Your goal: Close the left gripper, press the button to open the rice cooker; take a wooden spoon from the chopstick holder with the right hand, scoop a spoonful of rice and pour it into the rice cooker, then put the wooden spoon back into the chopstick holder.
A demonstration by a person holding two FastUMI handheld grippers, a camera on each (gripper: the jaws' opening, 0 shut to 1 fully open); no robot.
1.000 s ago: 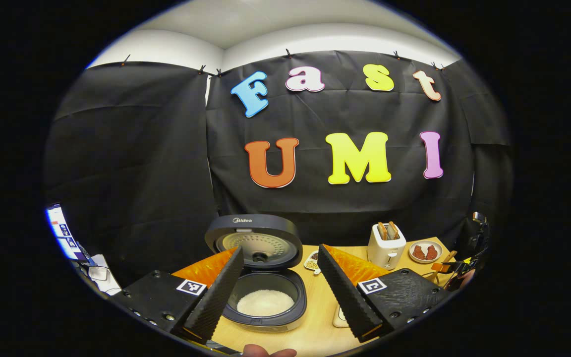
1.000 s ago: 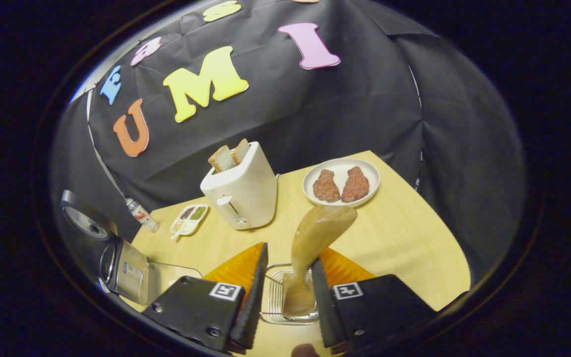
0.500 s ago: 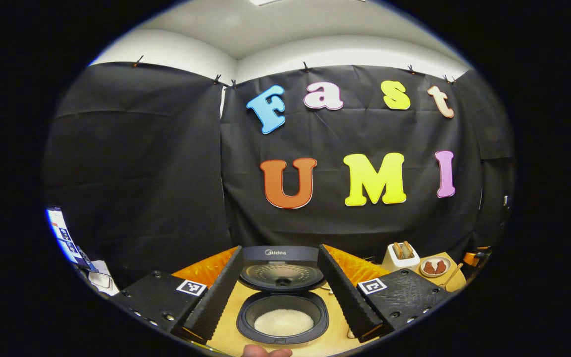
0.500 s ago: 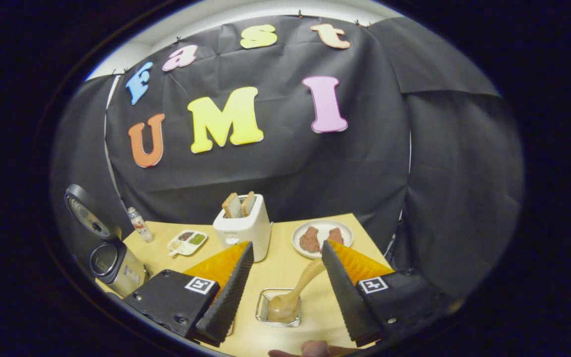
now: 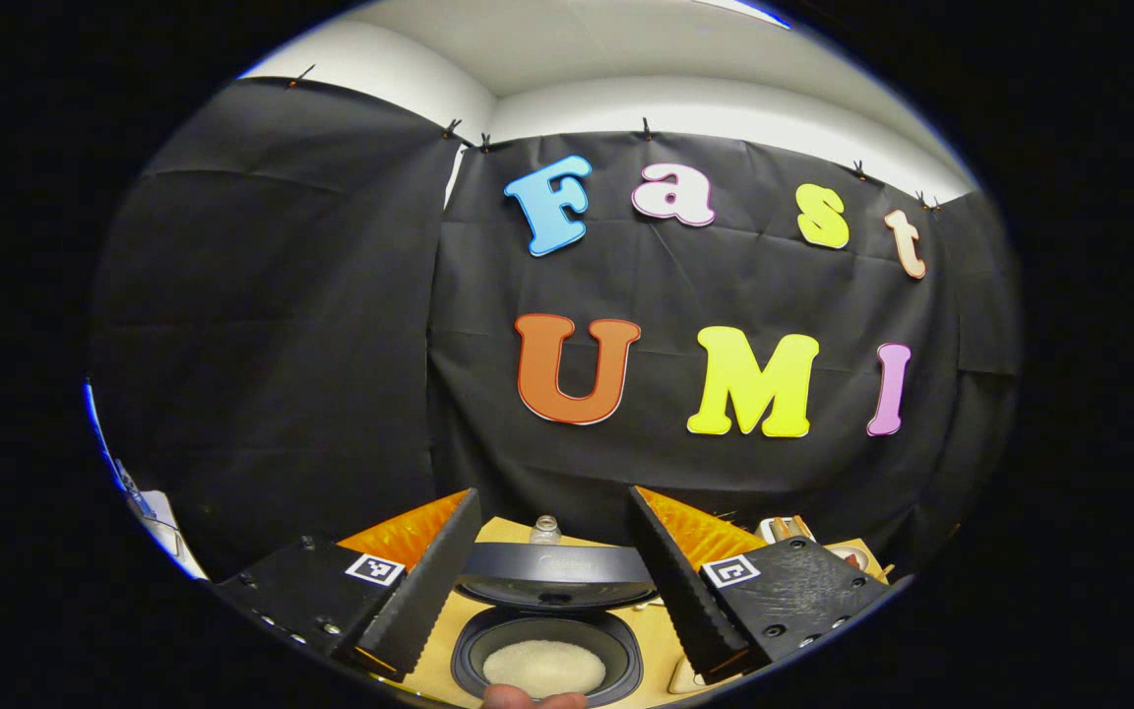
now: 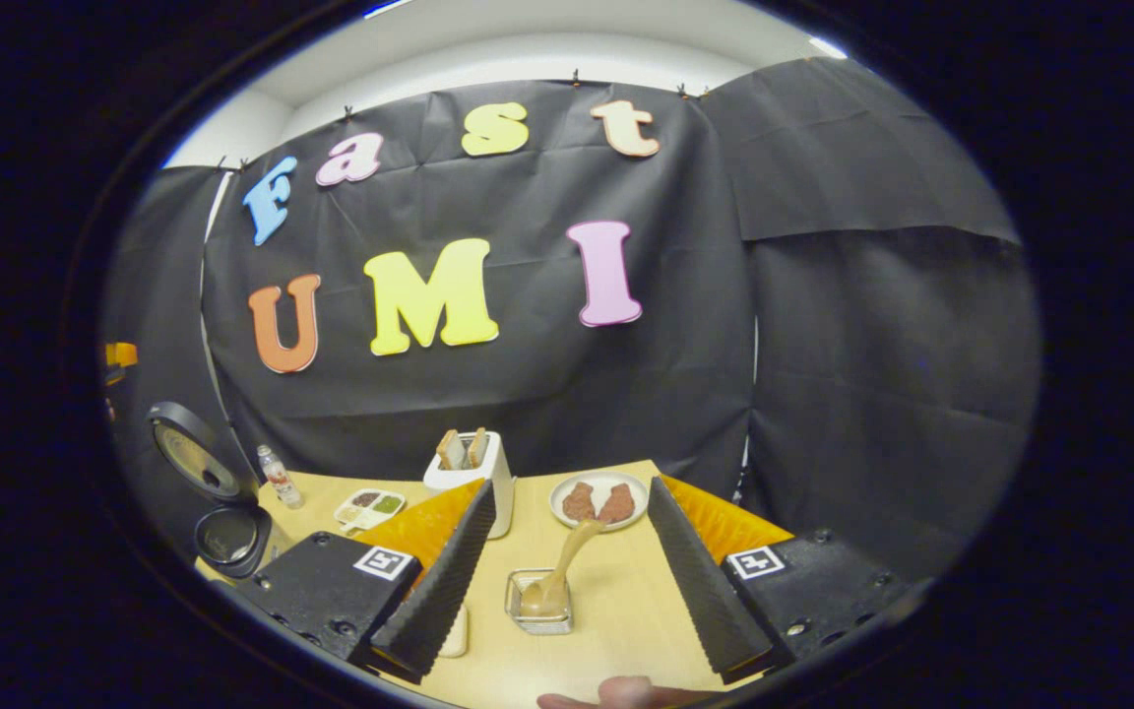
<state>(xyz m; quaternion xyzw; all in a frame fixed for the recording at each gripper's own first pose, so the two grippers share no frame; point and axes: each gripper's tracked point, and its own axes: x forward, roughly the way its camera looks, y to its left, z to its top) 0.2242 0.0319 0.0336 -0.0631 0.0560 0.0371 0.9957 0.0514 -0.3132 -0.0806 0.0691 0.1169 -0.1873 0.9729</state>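
Right hand-held gripper [image 6: 567, 601]: fingers apart, holding nothing. Beyond it, wooden spoon [image 6: 559, 573] stands tilted in chopstick holder [image 6: 538, 603] on tabletop [image 6: 626, 630]. Left hand-held gripper [image 5: 549, 591]: fingers apart above open rice cooker [image 5: 547, 662] containing rice [image 5: 544, 668].

A toaster [image 6: 473, 471] stands beside a plate [image 6: 598, 489] of meat.

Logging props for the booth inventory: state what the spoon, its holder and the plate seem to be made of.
Wooden spoon: wood by its look, tan with a smooth matte surface.
Chopstick holder: seems clear glass or plastic, since the spoon's lower end shows through its wall; which one is unclear.
Plate: white and smooth, probably ceramic, possibly plastic.
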